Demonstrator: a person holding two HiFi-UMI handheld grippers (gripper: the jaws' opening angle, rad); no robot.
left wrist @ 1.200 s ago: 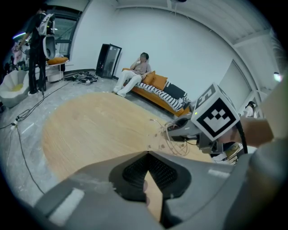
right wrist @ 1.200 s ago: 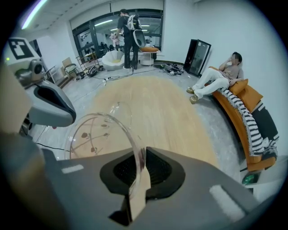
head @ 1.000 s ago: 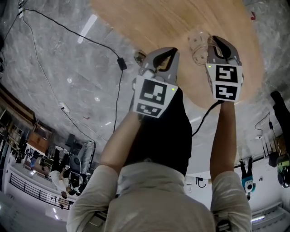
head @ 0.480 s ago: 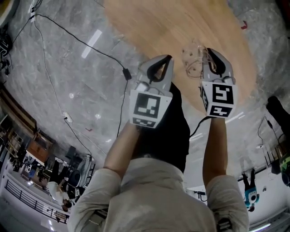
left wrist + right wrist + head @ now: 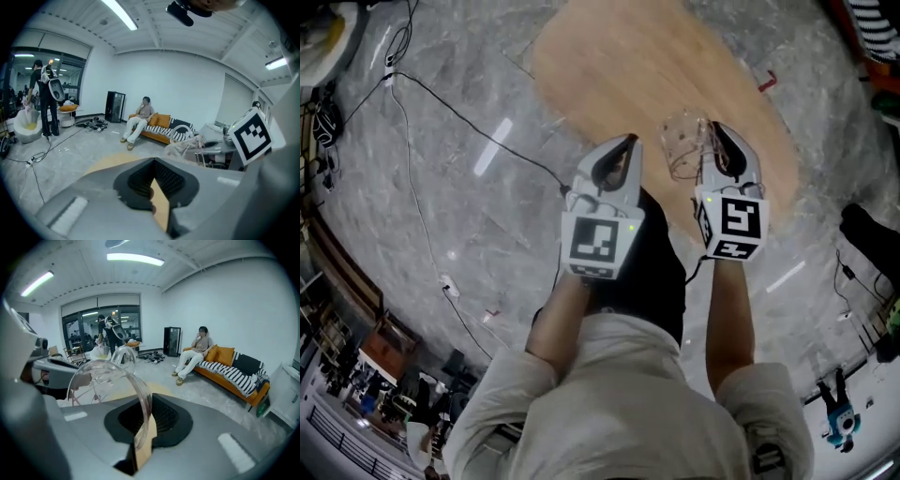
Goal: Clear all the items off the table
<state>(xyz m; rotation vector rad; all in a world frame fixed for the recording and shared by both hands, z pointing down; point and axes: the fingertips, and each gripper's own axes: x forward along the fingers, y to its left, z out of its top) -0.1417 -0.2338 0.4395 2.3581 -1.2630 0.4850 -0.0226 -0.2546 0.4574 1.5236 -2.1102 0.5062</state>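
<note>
- Gripping a clear, round, thin-walled cup (image 5: 682,147) by its rim, the right gripper (image 5: 718,131) is clenching its jaws on the cup's wall. One pad is sitting inside and one outside, as the right gripper view is showing.
- The cup is hanging in the air at the upper centre-right of the head view, over the near edge of the oval, pale wooden table (image 5: 637,66). It is touching nothing but the jaws and is leaning sideways from them.
- The left gripper (image 5: 627,142) is hovering just beside the cup, on its left, with its jaws pressed together on nothing.
- No other item is showing on the visible part of the table top, so the task is looking nearly done — this cup is probably the last piece.
- The grip is calling for a steady, moderate squeeze: on a wall this slick and thin, too light a pinch is risking a slip, and too hard a one is risking a crack.
- The person is best carrying it smoothly, not swinging the cup into the left gripper — and loosening the jaws only once the cup's base is resting on something.
</note>
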